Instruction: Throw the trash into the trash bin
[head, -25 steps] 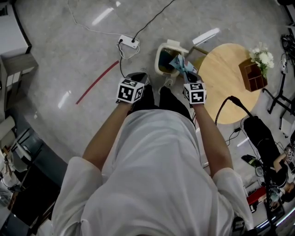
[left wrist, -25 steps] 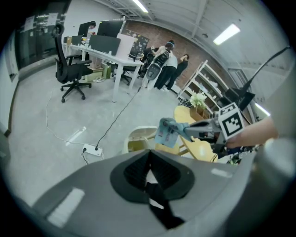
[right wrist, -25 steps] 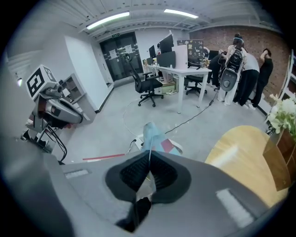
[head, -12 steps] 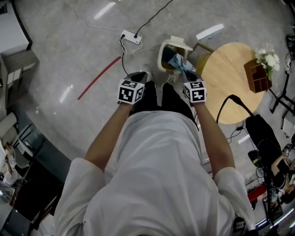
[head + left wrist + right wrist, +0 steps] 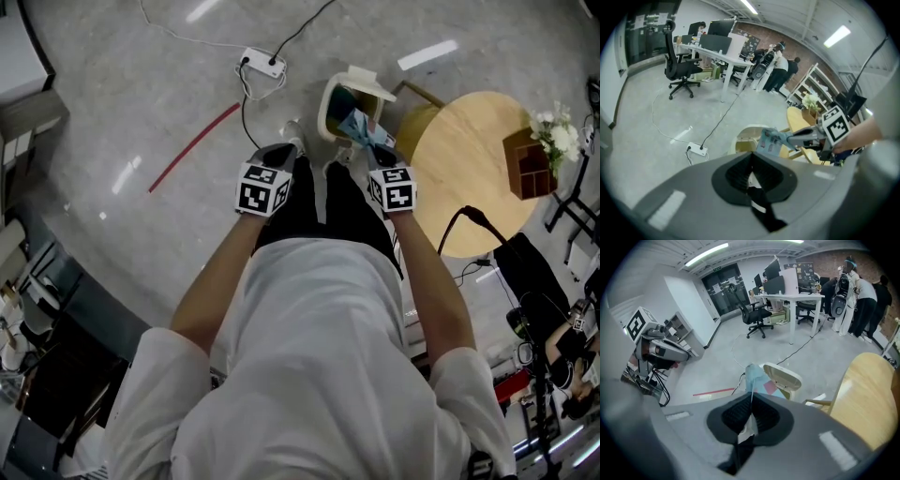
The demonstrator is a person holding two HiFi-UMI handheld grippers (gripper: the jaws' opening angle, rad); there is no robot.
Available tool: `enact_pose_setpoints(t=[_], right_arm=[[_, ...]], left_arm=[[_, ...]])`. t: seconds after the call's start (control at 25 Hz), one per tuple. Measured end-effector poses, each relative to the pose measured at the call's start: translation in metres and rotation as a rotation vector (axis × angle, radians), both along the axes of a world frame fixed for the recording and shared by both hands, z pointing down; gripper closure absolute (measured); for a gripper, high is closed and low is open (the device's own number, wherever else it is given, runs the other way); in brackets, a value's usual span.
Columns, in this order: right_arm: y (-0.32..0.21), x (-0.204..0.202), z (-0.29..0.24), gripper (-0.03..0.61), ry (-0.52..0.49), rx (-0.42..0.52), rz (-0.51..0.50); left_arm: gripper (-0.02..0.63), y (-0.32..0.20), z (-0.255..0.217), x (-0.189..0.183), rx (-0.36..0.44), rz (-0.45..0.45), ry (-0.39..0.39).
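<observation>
A cream trash bin (image 5: 327, 101) with a swing lid stands on the floor in front of the person's feet. My right gripper (image 5: 371, 146) is shut on a crumpled light-blue wrapper (image 5: 355, 126), which hangs right over the bin's mouth. In the right gripper view the wrapper (image 5: 758, 379) sticks up from the closed jaws of the right gripper (image 5: 752, 398), with the bin (image 5: 786, 376) just beyond. My left gripper (image 5: 277, 156) hovers left of the bin, its jaws together. The left gripper view shows the left gripper (image 5: 751, 158), the wrapper (image 5: 769, 143) and the bin (image 5: 744, 137).
A round wooden table (image 5: 469, 164) stands right of the bin, bearing a wooden organiser with white flowers (image 5: 539, 155). A white power strip (image 5: 261, 63) with cables and a red floor line (image 5: 192, 148) lie to the left. Desks, chairs and people are far off.
Both grippers have sunk a little toward the bin, so the wrapper hangs closer to its mouth. The right gripper's hold on the wrapper is unchanged.
</observation>
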State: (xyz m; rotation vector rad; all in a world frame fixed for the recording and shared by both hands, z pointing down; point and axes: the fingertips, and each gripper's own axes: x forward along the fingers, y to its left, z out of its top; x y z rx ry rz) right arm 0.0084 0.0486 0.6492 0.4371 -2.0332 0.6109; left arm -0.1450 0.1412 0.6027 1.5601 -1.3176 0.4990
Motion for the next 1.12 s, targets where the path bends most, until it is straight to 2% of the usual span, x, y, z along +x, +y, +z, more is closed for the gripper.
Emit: enact_pose_setpoints(t=[0.64,1.12], right_arm=[[-0.004,-0.01,0.083,0.577,0.017,-0.065,0.024],[-0.009,-0.01,0.15,0.577,0.023,-0.112,0.075]], left_arm=[[0.61,-0.004,0.059,-0.001,-0.032,-0.02,0.001],[0.609,-0.014,0.133,0.004,-0.068,-0.025,0.015]])
